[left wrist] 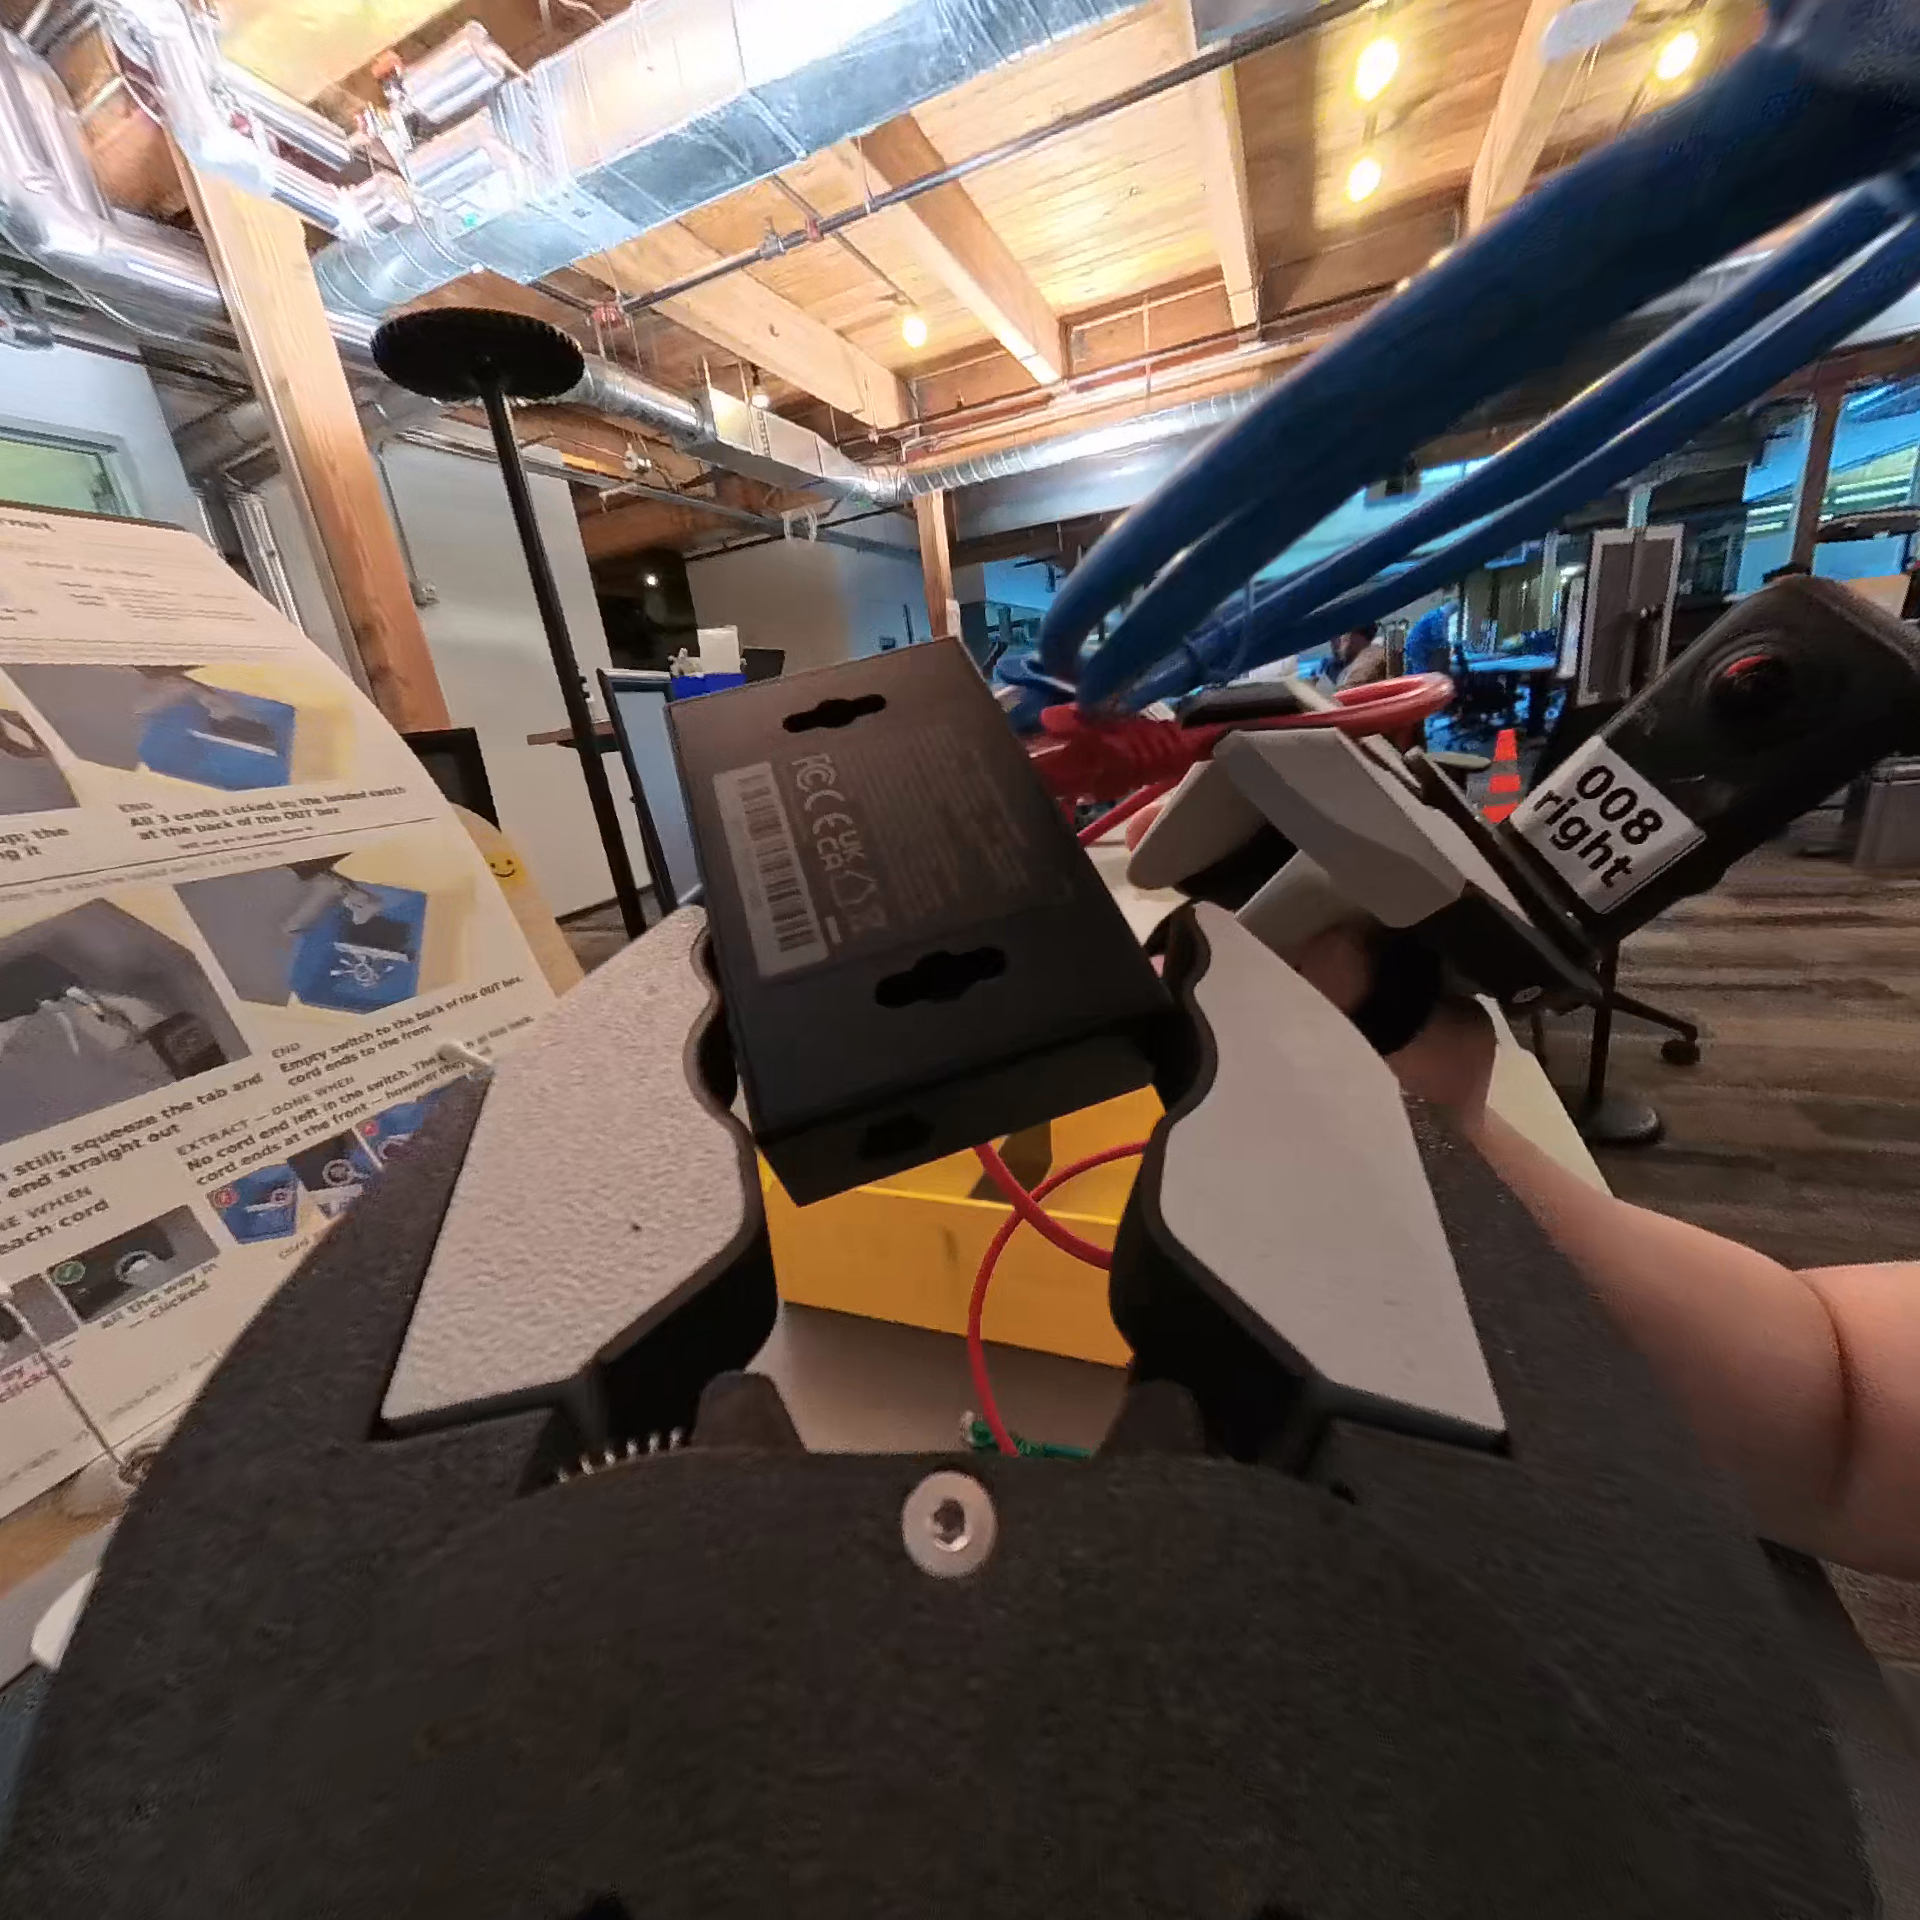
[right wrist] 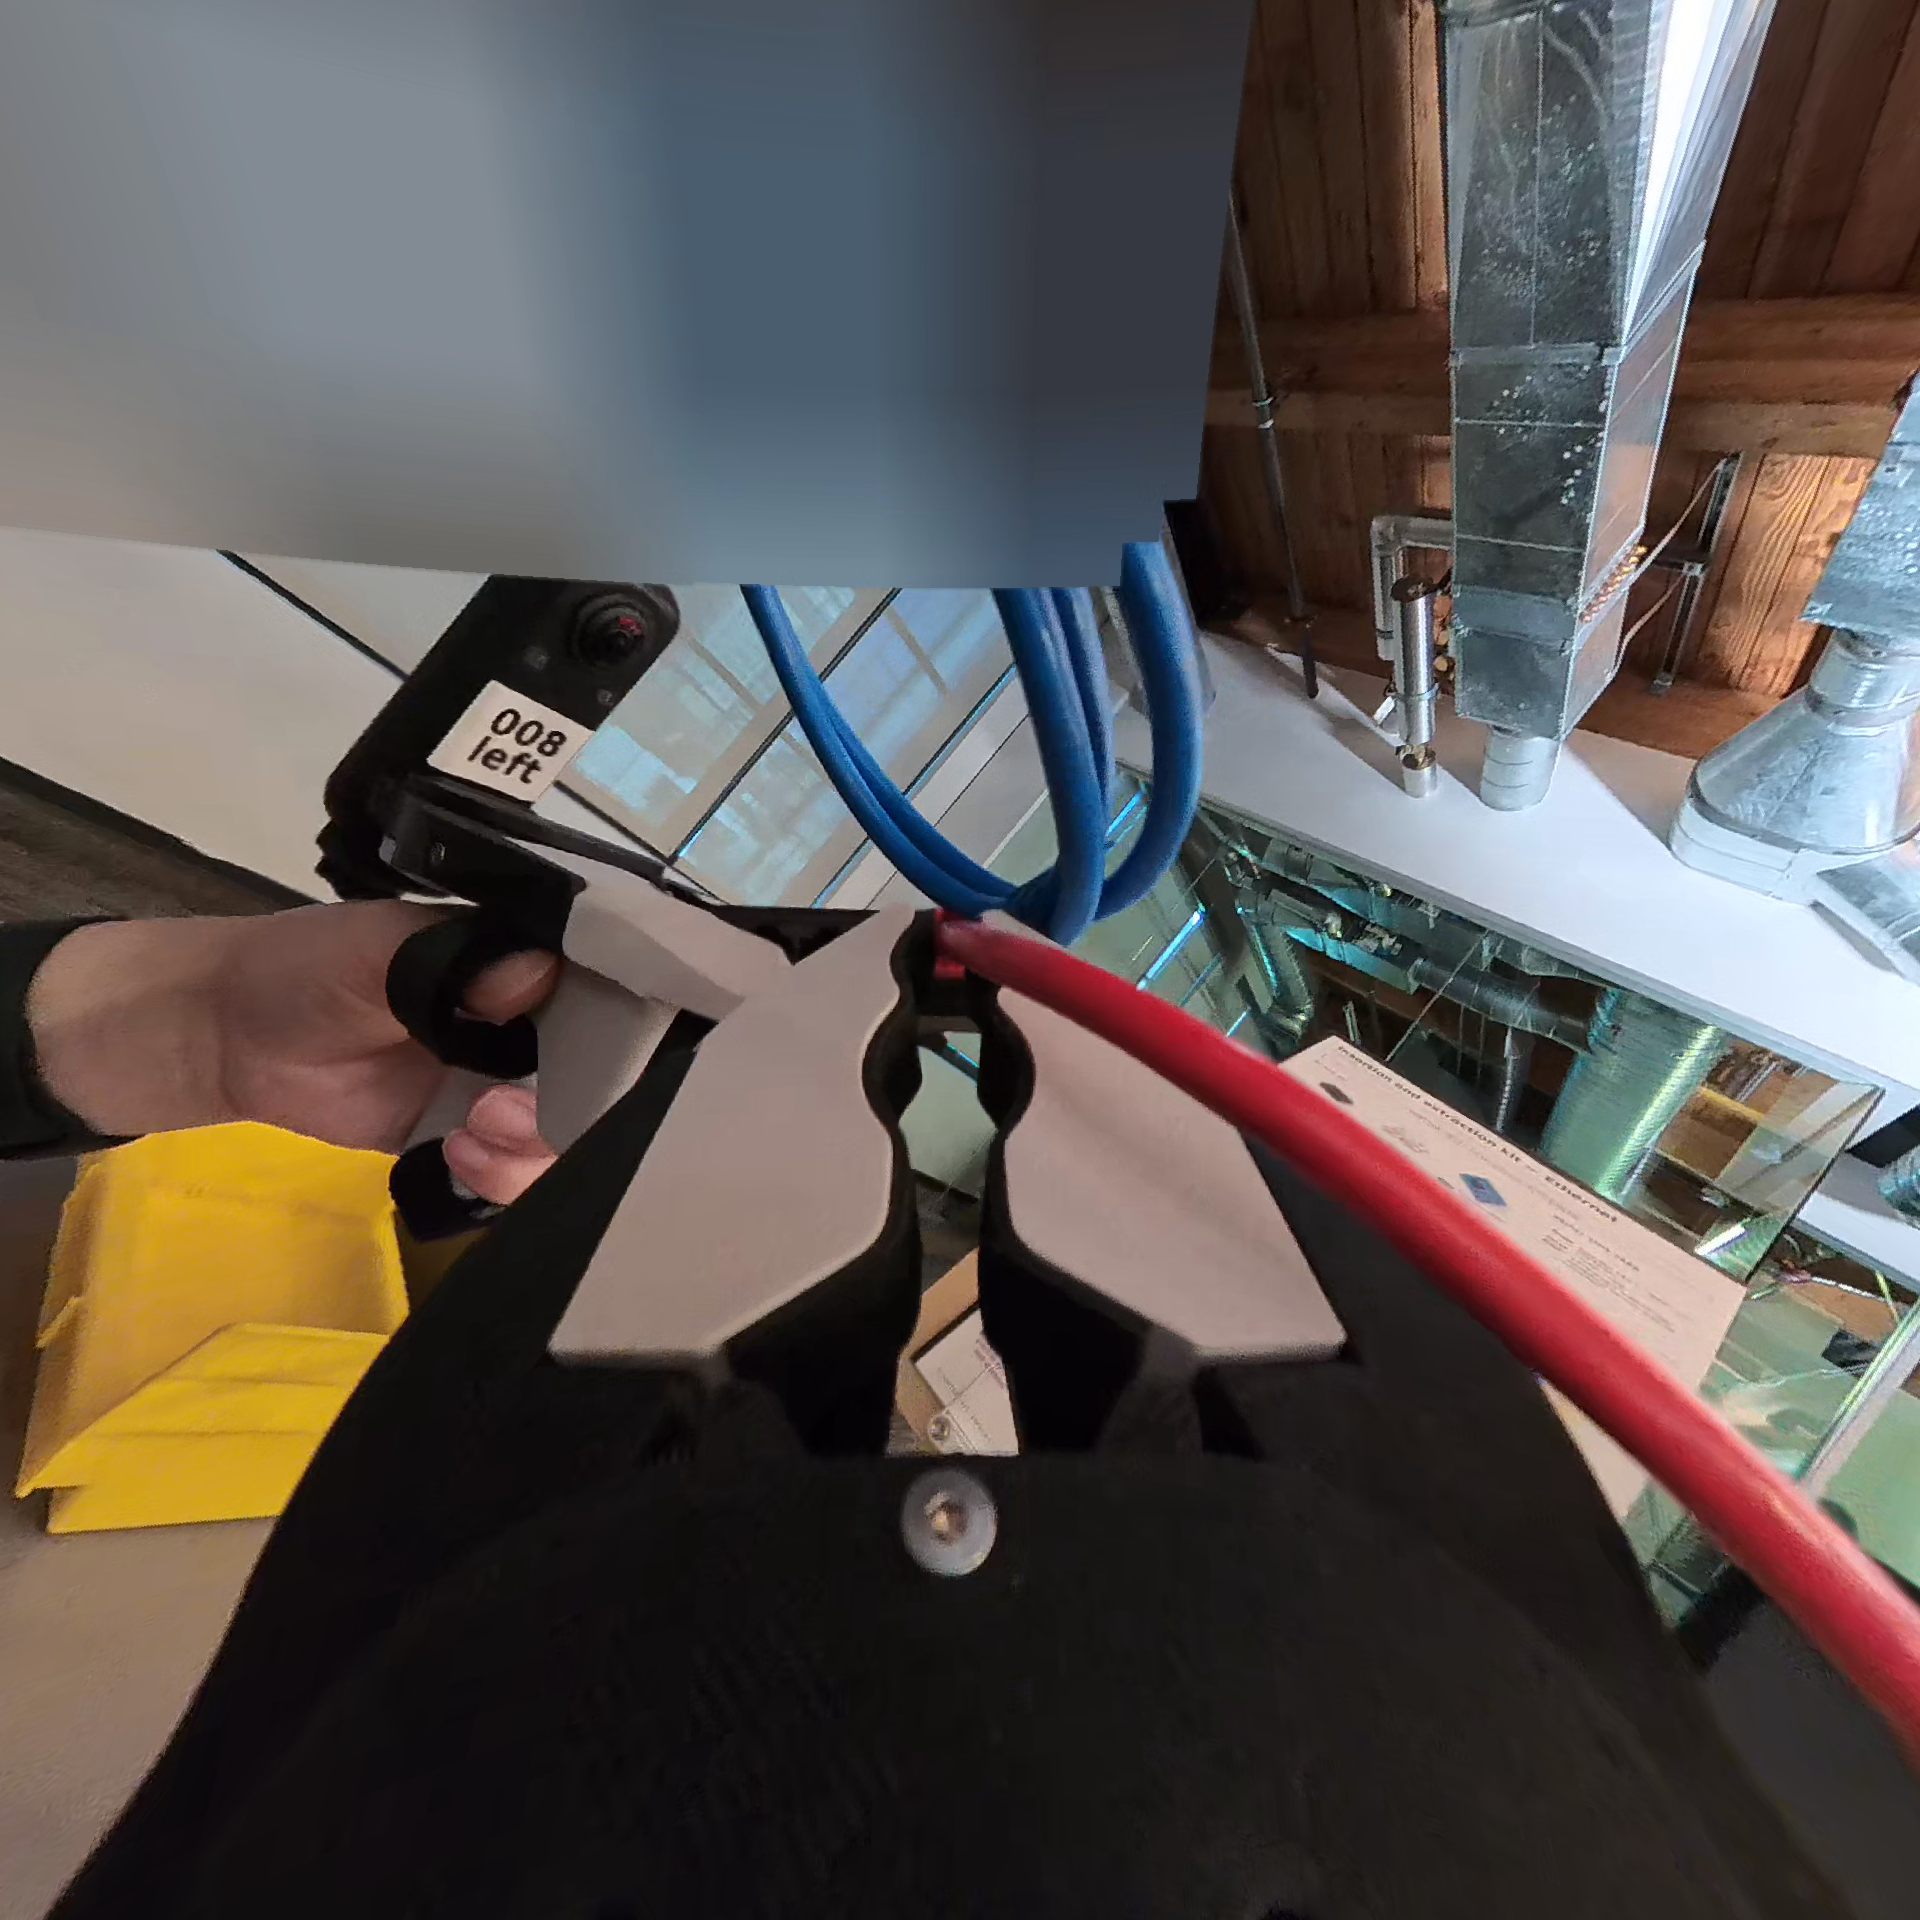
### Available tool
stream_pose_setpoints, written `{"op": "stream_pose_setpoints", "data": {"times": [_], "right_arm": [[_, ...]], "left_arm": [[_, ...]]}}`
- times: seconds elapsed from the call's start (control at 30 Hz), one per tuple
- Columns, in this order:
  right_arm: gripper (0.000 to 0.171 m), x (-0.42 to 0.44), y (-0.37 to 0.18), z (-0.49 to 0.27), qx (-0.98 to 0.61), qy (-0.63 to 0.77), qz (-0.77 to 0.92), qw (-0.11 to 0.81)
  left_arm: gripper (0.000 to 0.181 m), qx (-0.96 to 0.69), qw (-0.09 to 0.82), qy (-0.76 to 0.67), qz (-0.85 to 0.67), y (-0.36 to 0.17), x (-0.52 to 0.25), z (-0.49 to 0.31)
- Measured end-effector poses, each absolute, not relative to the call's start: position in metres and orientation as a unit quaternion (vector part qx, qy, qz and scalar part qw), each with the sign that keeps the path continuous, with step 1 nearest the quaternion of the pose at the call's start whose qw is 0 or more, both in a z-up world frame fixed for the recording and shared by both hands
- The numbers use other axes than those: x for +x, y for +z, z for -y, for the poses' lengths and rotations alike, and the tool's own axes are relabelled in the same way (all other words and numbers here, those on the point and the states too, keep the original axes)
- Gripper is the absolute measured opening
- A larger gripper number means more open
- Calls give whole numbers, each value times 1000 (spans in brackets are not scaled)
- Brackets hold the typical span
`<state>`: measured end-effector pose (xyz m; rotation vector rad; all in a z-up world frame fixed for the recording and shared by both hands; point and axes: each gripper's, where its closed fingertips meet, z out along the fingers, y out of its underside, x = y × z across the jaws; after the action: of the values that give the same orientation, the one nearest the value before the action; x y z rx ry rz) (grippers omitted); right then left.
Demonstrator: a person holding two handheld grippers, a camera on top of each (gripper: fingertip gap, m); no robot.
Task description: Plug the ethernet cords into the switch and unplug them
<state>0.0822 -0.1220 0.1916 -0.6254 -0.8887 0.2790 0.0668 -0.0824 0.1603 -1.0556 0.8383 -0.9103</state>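
Note:
My left gripper (left wrist: 940, 997) is shut on the black switch (left wrist: 914, 894) and holds it tilted in the air, its underside with a barcode sticker towards the camera. Blue ethernet cords (left wrist: 1455, 436) and a red cord (left wrist: 1122, 748) meet at the switch's far end. My right gripper (right wrist: 940, 971) is shut on the red cord's plug (right wrist: 948, 971) at that far end. The red cord (right wrist: 1351, 1164) trails back over its right finger. Blue cords (right wrist: 1081, 790) loop upward behind it. The ports are hidden.
A yellow bin (left wrist: 935, 1268) sits on the table below the switch, with a thin red wire (left wrist: 997, 1299) over it. Yellow bins (right wrist: 208, 1330) show at the left. An instruction sheet (left wrist: 208, 935) stands at the left. A black floor lamp (left wrist: 478, 353) is behind.

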Motion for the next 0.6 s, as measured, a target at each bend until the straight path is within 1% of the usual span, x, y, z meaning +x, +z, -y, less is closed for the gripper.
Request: {"op": "stream_pose_setpoints", "data": {"times": [0.03,0.13,0.37,0.6], "right_arm": [[6,82,192,122,-298,138,422,845],[6,81,192,120,-319,154,421,835],[6,80,192,119,-364,176,423,811],[7,82,184,107,-409,193,423,786]], "left_arm": [[80,-463,693,-410,-370,163,66,84],[80,-448,720,-386,-364,169,61,84],[79,-472,738,-285,-389,164,58,80],[79,-519,716,-265,-385,155,58,70]]}}
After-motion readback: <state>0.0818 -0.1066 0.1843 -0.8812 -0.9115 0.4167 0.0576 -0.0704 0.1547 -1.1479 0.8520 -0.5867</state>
